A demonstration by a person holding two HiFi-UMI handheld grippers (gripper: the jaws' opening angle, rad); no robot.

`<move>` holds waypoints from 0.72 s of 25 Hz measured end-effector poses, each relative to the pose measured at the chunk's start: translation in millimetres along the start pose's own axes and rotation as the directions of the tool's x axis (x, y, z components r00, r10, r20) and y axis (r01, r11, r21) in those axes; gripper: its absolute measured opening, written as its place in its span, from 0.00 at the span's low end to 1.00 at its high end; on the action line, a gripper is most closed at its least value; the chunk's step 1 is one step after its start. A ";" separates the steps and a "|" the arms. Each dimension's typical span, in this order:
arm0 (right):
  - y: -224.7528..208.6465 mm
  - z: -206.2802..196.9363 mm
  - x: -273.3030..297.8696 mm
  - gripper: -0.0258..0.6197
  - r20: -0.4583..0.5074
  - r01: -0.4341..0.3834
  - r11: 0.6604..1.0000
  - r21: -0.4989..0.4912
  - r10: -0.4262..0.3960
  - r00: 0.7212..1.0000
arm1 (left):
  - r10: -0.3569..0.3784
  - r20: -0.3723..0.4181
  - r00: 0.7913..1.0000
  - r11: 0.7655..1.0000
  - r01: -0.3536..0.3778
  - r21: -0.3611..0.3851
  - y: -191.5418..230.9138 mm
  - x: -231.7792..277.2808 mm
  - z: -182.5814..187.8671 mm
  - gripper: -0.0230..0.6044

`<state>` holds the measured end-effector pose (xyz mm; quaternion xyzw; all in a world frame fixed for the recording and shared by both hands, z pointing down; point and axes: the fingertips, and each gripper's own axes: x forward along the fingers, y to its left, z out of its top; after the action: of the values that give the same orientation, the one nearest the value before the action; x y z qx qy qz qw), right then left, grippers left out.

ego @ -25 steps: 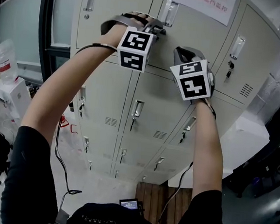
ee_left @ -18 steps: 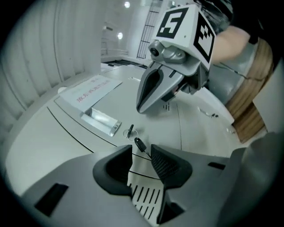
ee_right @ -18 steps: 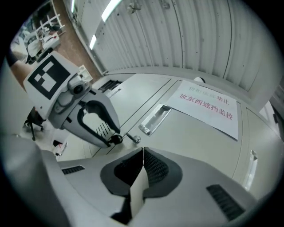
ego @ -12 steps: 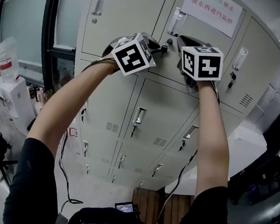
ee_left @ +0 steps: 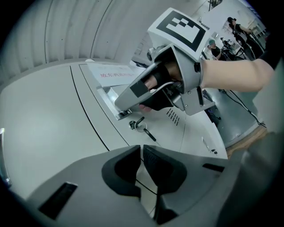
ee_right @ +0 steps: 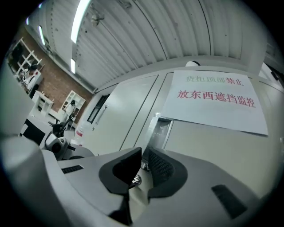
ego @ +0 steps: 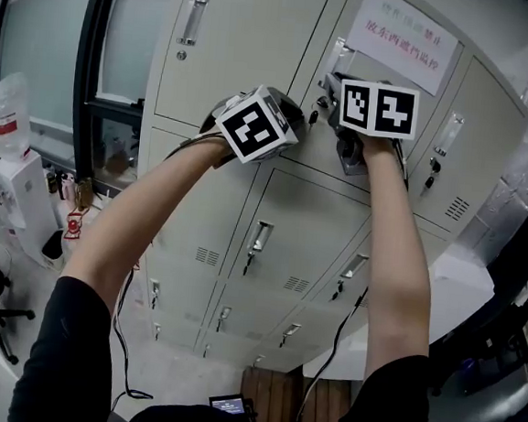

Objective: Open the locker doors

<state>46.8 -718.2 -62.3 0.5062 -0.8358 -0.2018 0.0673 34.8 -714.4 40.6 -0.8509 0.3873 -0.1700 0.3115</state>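
Up close, the left gripper (ee_left: 141,150) has just been closing. Its jaws stand almost together with nothing between them, short of the keyed lock (ee_left: 133,125). Beyond, the right gripper (ee_right: 143,154) holds its jaws narrow, tips at the handle recess (ee_right: 160,128) of the upper middle locker door (ee_right: 213,150), which is shut, below the paper notice (ee_right: 213,99). Best to catch the recess lip squarely and pull straight out, with the left gripper clear of the swing. Since 1 second ago the right gripper has climbed from the seam under this door, and the left has rolled.
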 end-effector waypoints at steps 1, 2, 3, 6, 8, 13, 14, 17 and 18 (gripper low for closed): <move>-0.1 -0.3 1.4 0.11 -0.006 -0.010 1.000 0.020 0.010 1.000 | 0.000 0.004 1.000 1.000 0.000 -0.004 1.1 -0.3 1.1 0.09; 0.8 0.0 2.7 0.11 -0.009 -0.022 0.999 0.040 0.023 1.000 | 0.000 0.008 1.000 1.000 0.000 -0.005 2.3 -0.6 2.2 0.09; 2.0 0.8 4.0 0.12 -0.011 -0.034 0.998 0.058 0.035 0.999 | 0.000 0.010 1.000 1.000 0.000 -0.004 3.4 -0.8 3.2 0.09; 4.2 3.6 8.5 0.13 -0.024 -0.035 0.996 0.082 0.037 0.999 | 0.003 0.013 1.000 1.000 -0.003 0.002 6.5 -2.0 6.0 0.09; 4.1 4.0 10.2 0.13 -0.037 -0.018 0.996 0.084 0.021 0.999 | 0.003 0.018 1.000 1.000 -0.003 0.001 7.1 -3.9 7.7 0.09; 3.1 4.4 11.5 0.13 -0.051 0.008 0.992 0.126 -0.001 0.999 | -0.001 0.028 1.000 1.000 0.001 -0.006 8.5 -11.2 7.7 0.09; 2.9 4.1 11.3 0.13 -0.050 0.008 0.990 0.140 -0.001 0.999 | 0.000 0.031 1.000 1.000 0.000 -0.011 9.3 -12.4 7.4 0.09; 3.8 3.4 9.0 0.13 -0.048 0.002 0.987 0.162 0.006 0.999 | 0.009 0.041 0.999 1.000 -0.008 -0.027 11.7 -17.0 6.8 0.09; 4.4 3.8 7.3 0.13 -0.048 0.000 0.987 0.162 0.007 0.999 | 0.012 0.047 0.999 0.999 -0.010 -0.034 12.0 -18.5 7.2 0.09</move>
<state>38.5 -721.7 -64.6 0.5132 -0.8484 -0.1208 0.0464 20.1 -703.4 26.4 -0.8578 0.3873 -0.1415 0.3069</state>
